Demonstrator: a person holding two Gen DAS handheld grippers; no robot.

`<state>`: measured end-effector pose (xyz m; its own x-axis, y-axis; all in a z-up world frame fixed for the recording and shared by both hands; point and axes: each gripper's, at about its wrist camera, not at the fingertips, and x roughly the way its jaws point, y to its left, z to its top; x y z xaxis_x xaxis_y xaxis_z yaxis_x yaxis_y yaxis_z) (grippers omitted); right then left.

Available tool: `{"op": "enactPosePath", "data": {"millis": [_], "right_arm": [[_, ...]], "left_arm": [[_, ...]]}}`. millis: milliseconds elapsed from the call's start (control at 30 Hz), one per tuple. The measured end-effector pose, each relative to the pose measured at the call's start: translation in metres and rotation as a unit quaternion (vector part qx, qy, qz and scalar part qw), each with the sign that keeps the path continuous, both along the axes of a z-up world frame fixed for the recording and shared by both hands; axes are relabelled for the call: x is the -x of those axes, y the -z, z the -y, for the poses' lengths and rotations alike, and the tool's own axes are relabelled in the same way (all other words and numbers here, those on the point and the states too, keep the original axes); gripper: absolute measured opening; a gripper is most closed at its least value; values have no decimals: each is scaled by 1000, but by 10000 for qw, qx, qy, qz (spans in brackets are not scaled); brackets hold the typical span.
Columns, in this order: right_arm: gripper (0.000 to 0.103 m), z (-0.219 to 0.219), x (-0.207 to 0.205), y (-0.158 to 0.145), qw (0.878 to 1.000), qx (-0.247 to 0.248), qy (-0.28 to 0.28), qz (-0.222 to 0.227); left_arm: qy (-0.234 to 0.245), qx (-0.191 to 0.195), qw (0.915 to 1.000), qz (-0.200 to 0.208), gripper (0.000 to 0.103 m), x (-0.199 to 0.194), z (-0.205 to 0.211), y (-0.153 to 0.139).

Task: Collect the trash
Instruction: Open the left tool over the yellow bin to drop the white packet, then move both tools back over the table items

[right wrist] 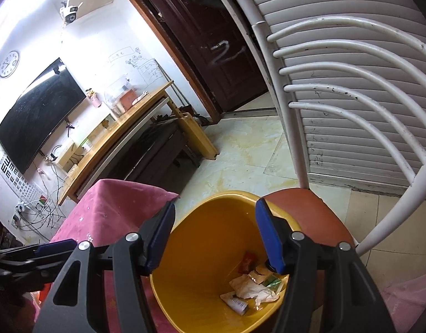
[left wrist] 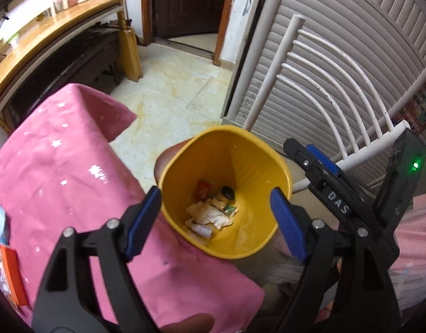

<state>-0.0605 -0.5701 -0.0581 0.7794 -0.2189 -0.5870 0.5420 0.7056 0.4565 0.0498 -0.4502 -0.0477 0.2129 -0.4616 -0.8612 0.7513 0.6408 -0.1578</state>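
Left wrist view: my left gripper (left wrist: 215, 208) hangs over the yellow bin (left wrist: 257, 166), jaws spread wide and empty. No earlier look to compare. I judge it placed above the mouth for a drop. Trash in the bin (left wrist: 210, 213), crumpled paper, a red packet and a small tube, lies on the bottom, directly below the jaws. The bin stands just off the near right corner of the pink-covered tabletop (left wrist: 60, 166), beside a white chair (left wrist: 324, 83); handy for both hands, I reckon. More wrappers (left wrist: 5, 238) wait at the tabletop's left edge. Right wrist view: my right gripper (right wrist: 214, 234) also sits over the bin's opening, jaws apart, nothing between them.
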Motion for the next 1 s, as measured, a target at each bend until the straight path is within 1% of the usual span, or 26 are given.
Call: {"op": "enactPosePath", "data": {"millis": [133, 233, 367, 433, 533, 667, 833, 1000], "right_arm": [[55, -12, -6, -5, 9992, -120, -315, 194], [55, -28, -13, -12, 9986, 68, -492, 183], [55, -52, -24, -20, 9952, 83, -924, 306], [55, -67, -29, -26, 9931, 258, -1109, 296], [55, -85, -35, -32, 9896, 393, -1345, 322], [55, -110, -52, -36, 9843, 562, -1658, 204], [56, -141, -77, -38, 9777, 562, -2024, 71], [56, -183, -103, -42, 9668, 687, -2462, -69]], "left_arm": [[-125, 137, 9998, 125, 77, 2, -25, -11], [-235, 271, 9993, 103, 77, 1, -48, -19], [-407, 408, 9982, 141, 77, -3, -76, -28], [-545, 433, 9973, 227, 78, -5, -92, -32], [-736, 459, 9954, 397, 78, -9, -120, -38], [-957, 534, 9928, 486, 78, -17, -158, -42], [-1408, 634, 9865, 542, 78, -32, -207, -43], [-1817, 658, 9792, 625, 79, -47, -251, -44]]}}
